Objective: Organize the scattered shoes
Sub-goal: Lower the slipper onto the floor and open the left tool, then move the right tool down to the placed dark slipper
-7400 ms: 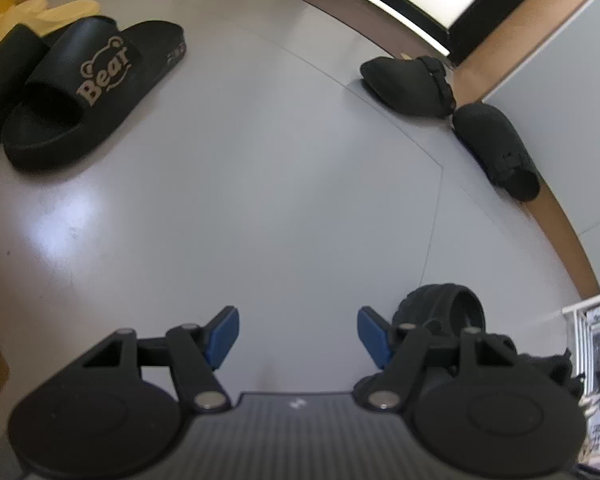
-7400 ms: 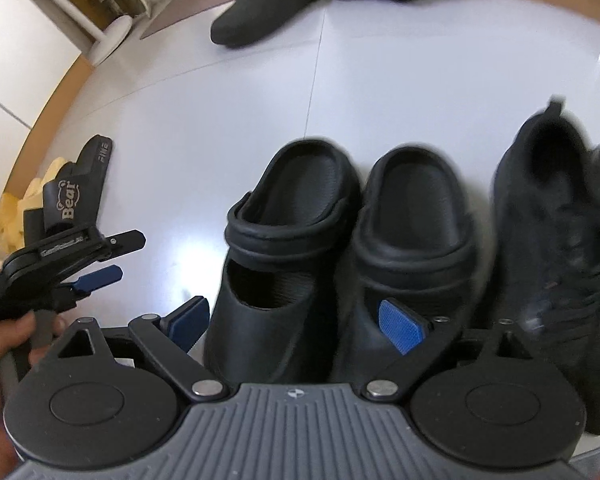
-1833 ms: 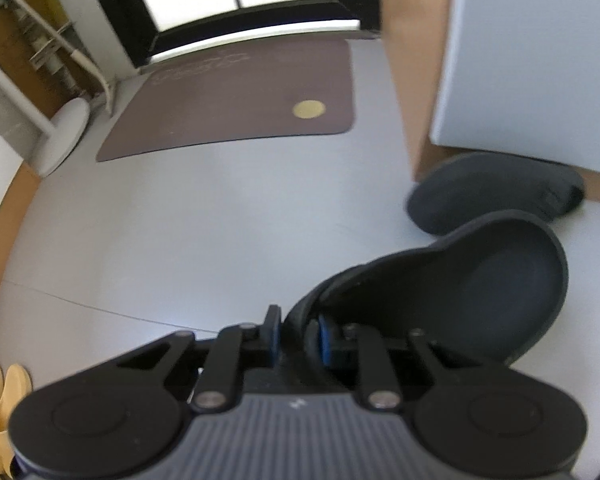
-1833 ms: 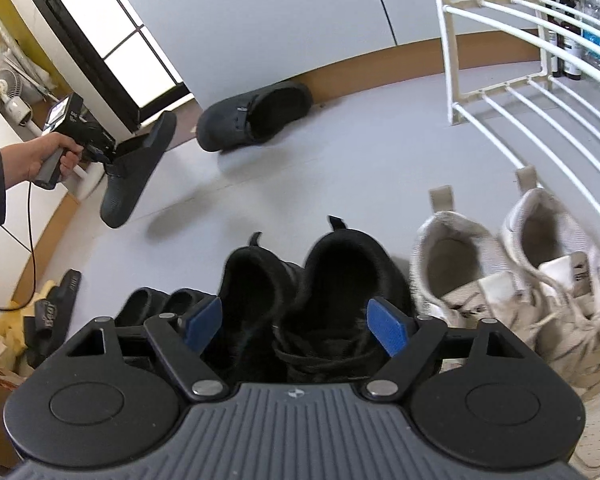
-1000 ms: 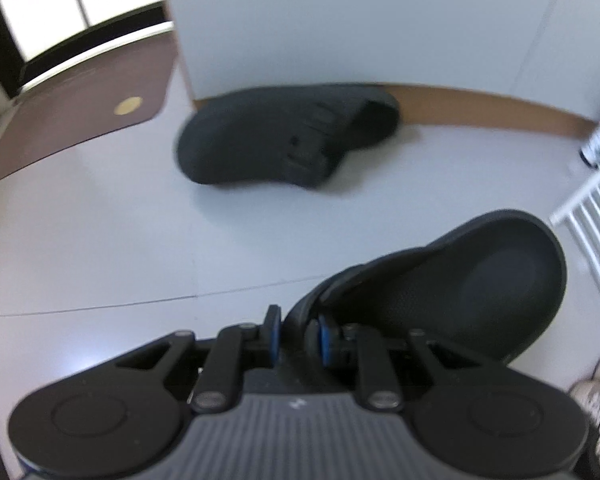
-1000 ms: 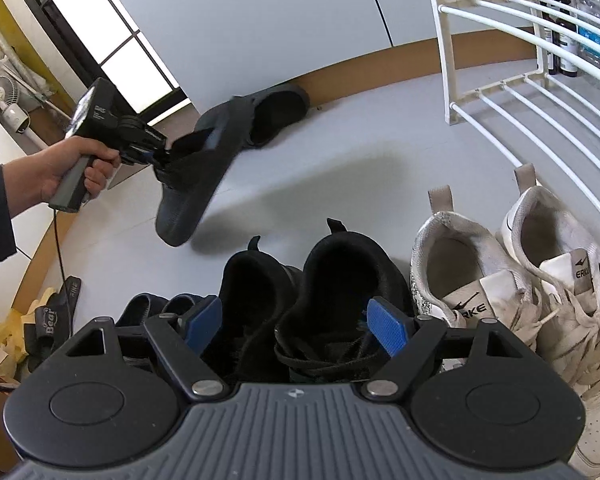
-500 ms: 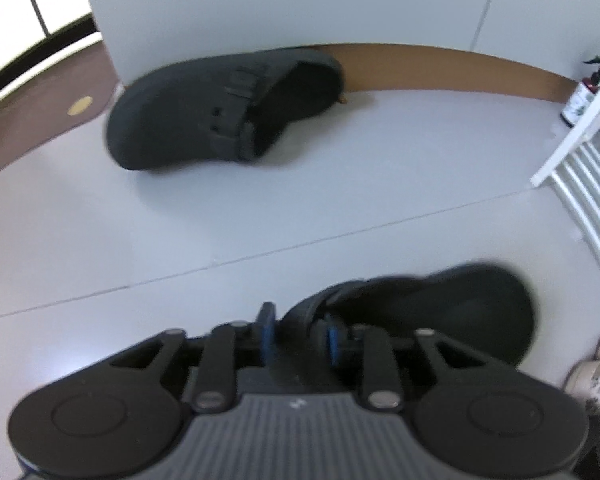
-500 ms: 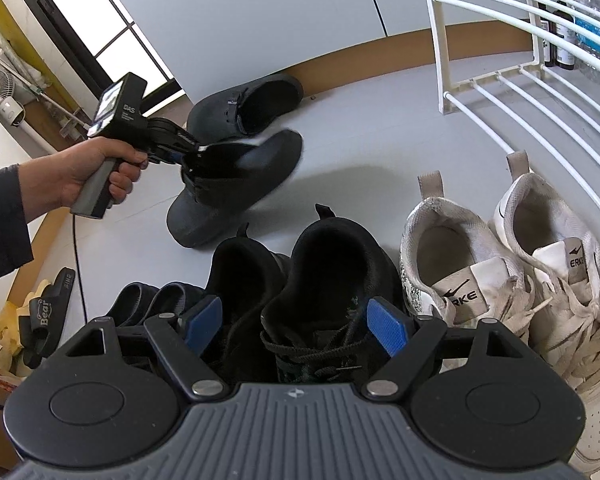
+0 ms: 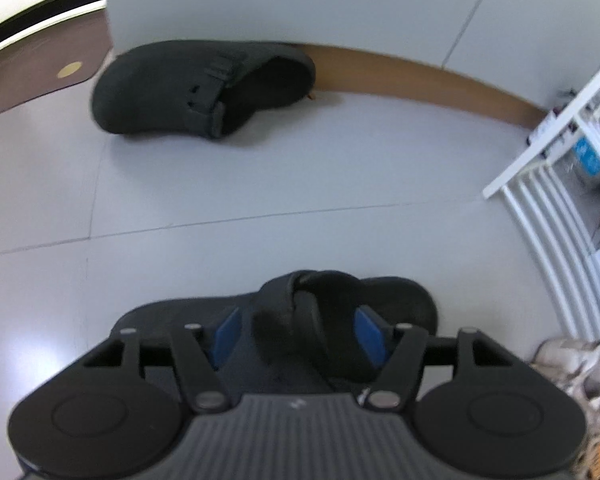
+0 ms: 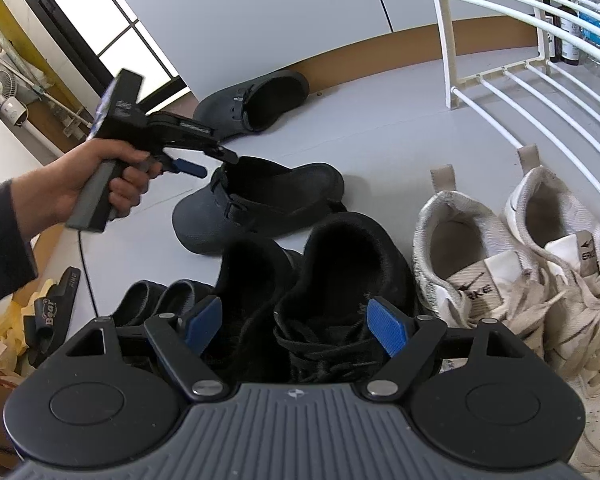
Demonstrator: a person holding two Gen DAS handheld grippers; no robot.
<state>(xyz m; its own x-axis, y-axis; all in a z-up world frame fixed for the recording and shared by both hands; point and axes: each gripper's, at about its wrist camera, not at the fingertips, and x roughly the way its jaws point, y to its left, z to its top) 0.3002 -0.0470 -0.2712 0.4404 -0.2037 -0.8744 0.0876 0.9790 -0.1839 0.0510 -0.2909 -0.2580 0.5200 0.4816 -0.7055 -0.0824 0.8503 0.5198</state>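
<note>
Both grippers' jaws wide apart

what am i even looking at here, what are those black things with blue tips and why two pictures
No robot here: a person holds a hand-held claw in each hand, and each claw carries a wide-angle camera looking out along its two blue-padded fingers. One picture comes from each claw.

The left claw is open, its fingers either side of the strap of a dark clog that sits on the grey floor. The other picture shows that claw from outside, in the person's hand.

The right claw is open and holds nothing, above a pair of black sneakers. In a row with them stand white sneakers and small black clogs. A matching dark clog lies by the wall, and Bear slides lie far left.
</note>
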